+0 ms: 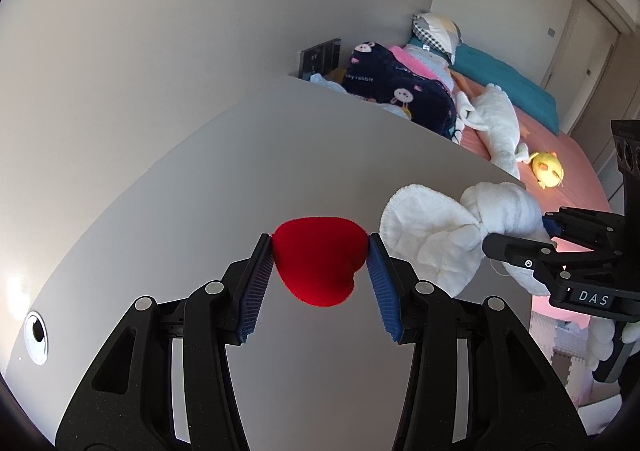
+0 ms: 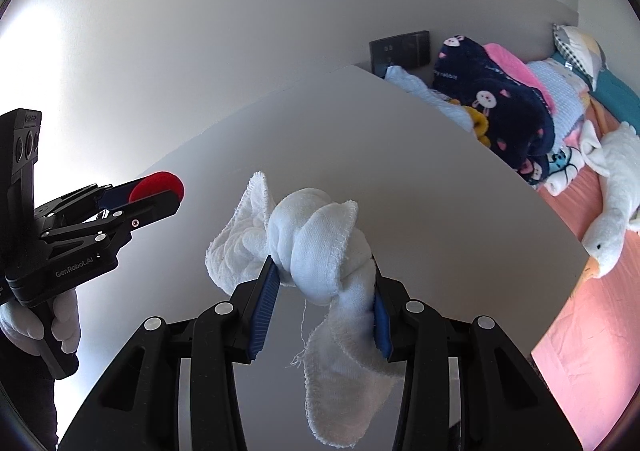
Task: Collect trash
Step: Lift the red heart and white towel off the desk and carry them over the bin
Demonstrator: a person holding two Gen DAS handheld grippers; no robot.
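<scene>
**Both hands are full: a red heart and a knotted cloth**

The left gripper [image 1: 320, 251] holds a red heart [image 1: 318, 261]. It looks soft and fuzzy, like a little pillow, and is probably very light. It will squash, not break. The blue fingers [image 1: 256, 291] press on its two sides, about as far apart as the heart is wide. The grip sits at the widest part, which seems a safe place to hold it.

The right gripper [image 2: 322, 283] holds a white cloth [image 2: 316, 247] tied in a knot. The cloth is soft and floppy. One end flops out to the left and one frayed end hangs down. The fingers [image 2: 266, 303] squeeze the fat knot, which is likely the best spot, since loose ends could slip out.

Both things are up in the air above the white counter [image 1: 280, 155], side by side and close. A bed [image 2: 592, 331] with blankets and toys lies beyond the counter. No trash bin shows.
</scene>
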